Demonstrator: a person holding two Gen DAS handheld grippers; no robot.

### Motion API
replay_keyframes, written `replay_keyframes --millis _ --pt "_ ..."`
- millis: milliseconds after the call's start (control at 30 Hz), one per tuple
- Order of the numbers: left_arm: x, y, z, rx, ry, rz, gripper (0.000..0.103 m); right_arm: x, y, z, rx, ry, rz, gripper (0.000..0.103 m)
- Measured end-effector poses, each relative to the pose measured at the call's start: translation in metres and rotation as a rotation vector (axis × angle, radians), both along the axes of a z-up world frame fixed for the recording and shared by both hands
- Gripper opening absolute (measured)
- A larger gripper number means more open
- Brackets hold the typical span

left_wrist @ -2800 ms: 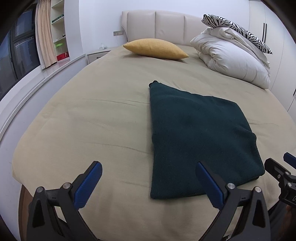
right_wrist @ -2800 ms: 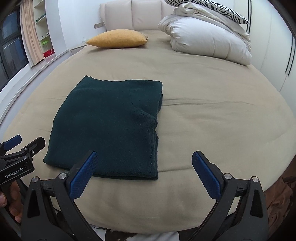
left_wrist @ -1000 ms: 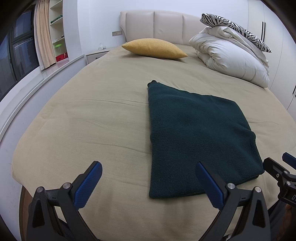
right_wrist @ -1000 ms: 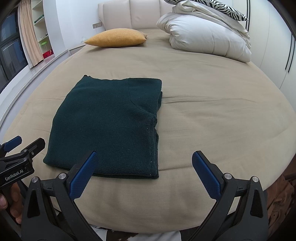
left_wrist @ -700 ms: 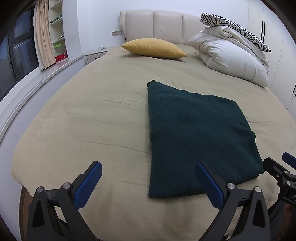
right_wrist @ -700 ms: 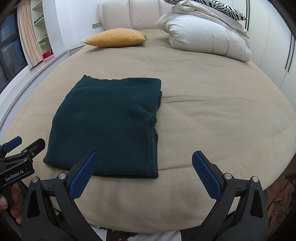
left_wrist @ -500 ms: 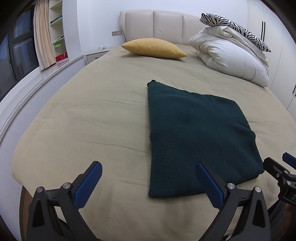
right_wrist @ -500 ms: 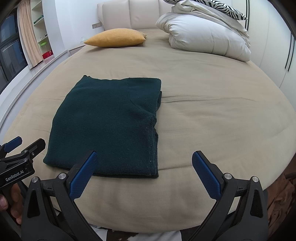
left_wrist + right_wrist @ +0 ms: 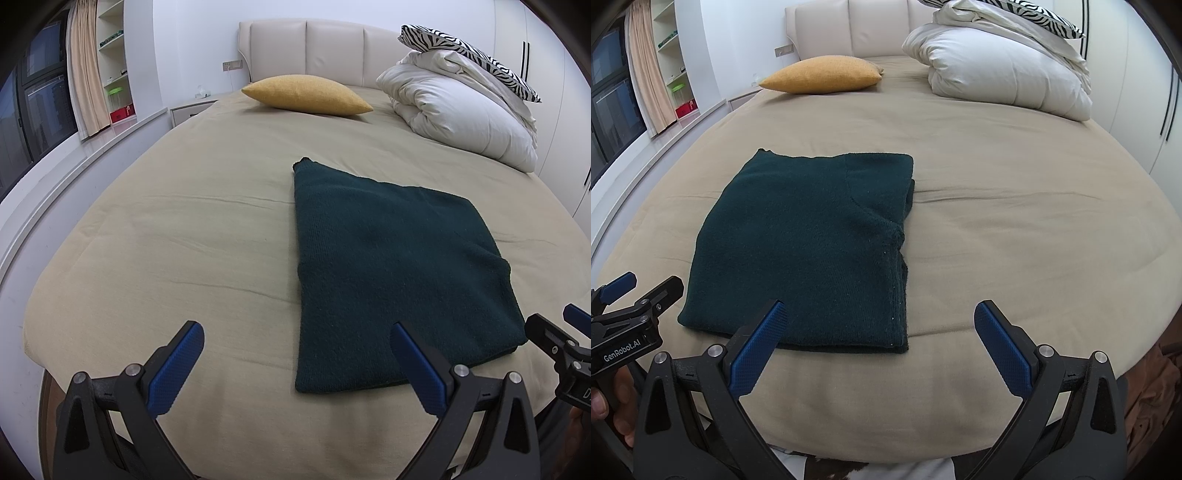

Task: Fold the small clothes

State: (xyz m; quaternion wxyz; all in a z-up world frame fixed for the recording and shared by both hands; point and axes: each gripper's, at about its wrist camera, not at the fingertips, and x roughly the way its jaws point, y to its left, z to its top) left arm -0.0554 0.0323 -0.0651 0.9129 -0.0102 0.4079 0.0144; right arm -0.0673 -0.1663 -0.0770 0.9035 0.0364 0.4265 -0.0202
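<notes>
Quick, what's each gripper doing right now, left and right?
Left gripper: open, holding nothing, short of the green garment.
Right gripper: open, holding nothing.

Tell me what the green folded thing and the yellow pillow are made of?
The dark green sweater looks like a soft knit, maybe wool or acrylic: fine ribbed rows and a fuzzy matte surface show. The yellow pillow seems covered in coarse woven cloth, matte and slightly grainy; its filling is hidden.
</notes>
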Motion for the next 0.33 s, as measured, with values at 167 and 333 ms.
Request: replay_keyframes --millis 167,333 --pt "-0.0004 0.0005 -0.0001 0.001 0.0 -0.001 0.103 -0.0013 0.005 -0.0014 0.003 0.002 -0.006 0.103" --pt "-0.0008 0.0008 -0.0004 0.006 -0.007 -0.004 0.103 -0.0021 0.0075 -0.0017 0.005 0.002 -0.008 0.103"
